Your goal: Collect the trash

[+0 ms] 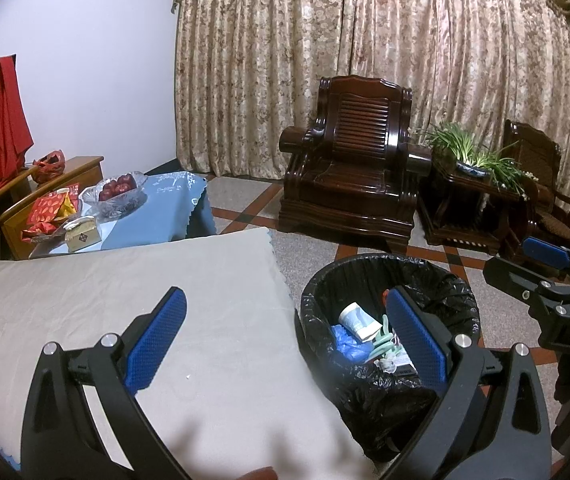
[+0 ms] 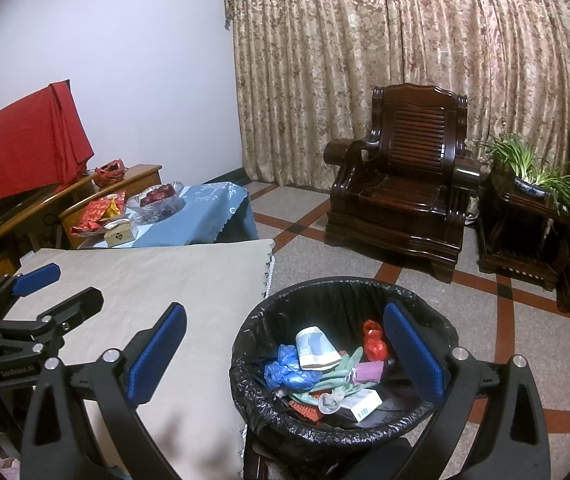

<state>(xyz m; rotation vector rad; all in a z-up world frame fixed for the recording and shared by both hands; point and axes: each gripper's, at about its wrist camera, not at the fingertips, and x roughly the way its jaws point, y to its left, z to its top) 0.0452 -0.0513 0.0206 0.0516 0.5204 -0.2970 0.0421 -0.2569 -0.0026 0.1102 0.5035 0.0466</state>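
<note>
Left gripper (image 1: 285,332) spread, empty | right gripper (image 2: 285,350) spread, empty | red wad (image 2: 375,340) in bin (image 2: 245,344) clear only in right view

We see a black-lined trash bin (image 2: 341,364) between the right tongs' fingers, upright beside the table, holding mixed crumpled trash (image 2: 317,372).

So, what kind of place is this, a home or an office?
Most likely a home living room. A dark carved wooden armchair stands before long patterned beige curtains, a glass bowl of red fruit sits on a blue-clothed table, and a black-lined trash bin stands on the tiled floor.
</note>
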